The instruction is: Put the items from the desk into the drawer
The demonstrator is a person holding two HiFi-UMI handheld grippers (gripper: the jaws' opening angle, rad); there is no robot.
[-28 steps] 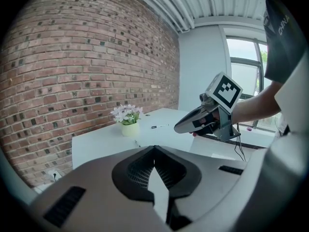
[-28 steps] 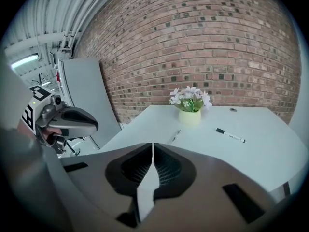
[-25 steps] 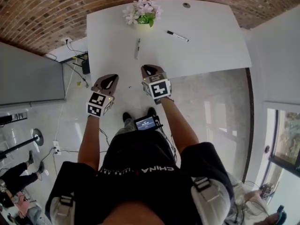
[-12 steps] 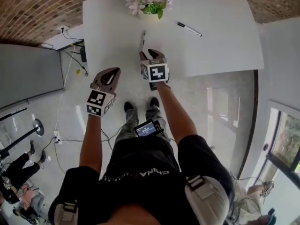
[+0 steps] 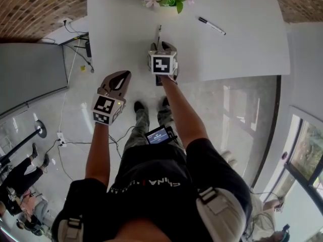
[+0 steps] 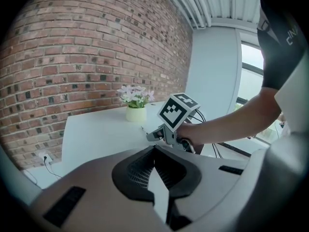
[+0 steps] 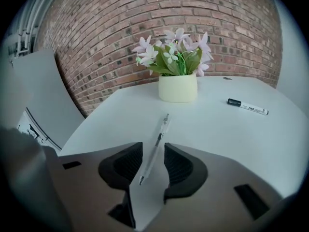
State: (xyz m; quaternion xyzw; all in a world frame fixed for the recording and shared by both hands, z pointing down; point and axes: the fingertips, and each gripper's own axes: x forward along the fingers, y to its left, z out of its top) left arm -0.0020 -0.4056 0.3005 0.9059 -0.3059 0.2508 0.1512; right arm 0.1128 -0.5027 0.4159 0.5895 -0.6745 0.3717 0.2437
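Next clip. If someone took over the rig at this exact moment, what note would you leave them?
Right gripper: open, jaws either side of the pen, which lies on the desk; not gripped yet.
Left gripper: shut, empty, held near the desk's front edge.
Marker: on the desk, right of the flower pot.
Done: nothing stowed; both items are on the desk.
Left: grip the pen, then the marker. No drawer is in view.
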